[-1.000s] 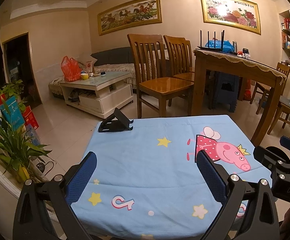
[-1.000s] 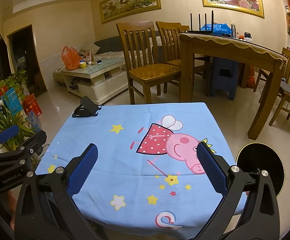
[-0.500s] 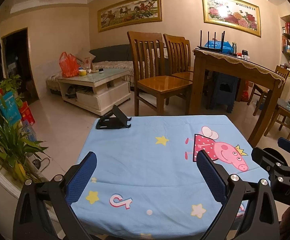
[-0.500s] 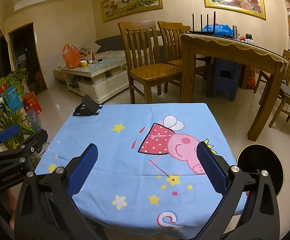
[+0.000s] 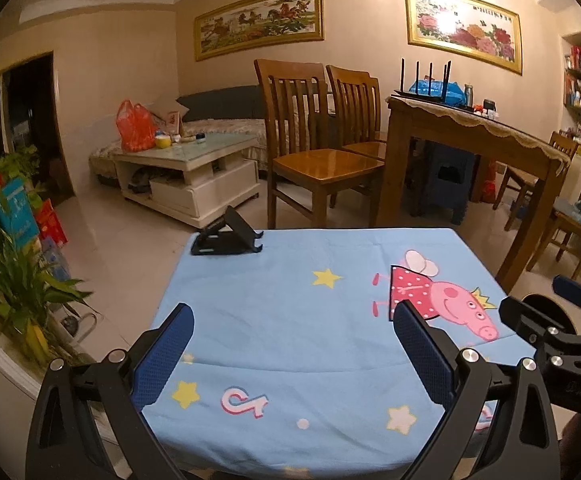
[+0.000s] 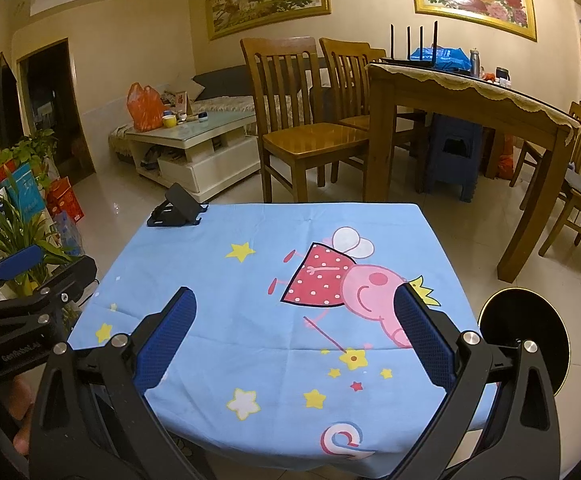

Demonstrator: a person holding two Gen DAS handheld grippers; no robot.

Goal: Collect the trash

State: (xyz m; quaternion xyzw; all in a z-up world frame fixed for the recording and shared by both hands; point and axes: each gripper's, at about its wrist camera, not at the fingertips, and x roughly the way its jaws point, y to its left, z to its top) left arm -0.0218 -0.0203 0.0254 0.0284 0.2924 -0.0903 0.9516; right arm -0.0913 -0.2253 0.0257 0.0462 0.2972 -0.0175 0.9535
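Observation:
A small table under a light blue cartoon-pig cloth [image 5: 290,312] [image 6: 258,280] stands in front of me. No trash shows on it. My left gripper [image 5: 290,320] is open and empty above the cloth's near edge. My right gripper [image 6: 294,304] is open and empty above the near edge too. A round black bin [image 6: 524,334] with a gold rim stands on the floor by the table's right side, close to my right gripper. The right gripper shows at the right edge of the left wrist view [image 5: 562,320]; the left gripper shows at the left of the right wrist view [image 6: 22,280].
A black folding phone stand [image 5: 226,236] [image 6: 176,210] sits at the cloth's far left corner. Wooden chairs [image 5: 314,152] and a wooden dining table [image 5: 470,136] stand beyond. A white coffee table [image 5: 186,168] with an orange bag is far left. Potted plants [image 5: 18,292] line the left wall.
Both views have shifted slightly, with the table a little nearer and lower in view. Both grippers stay open and empty.

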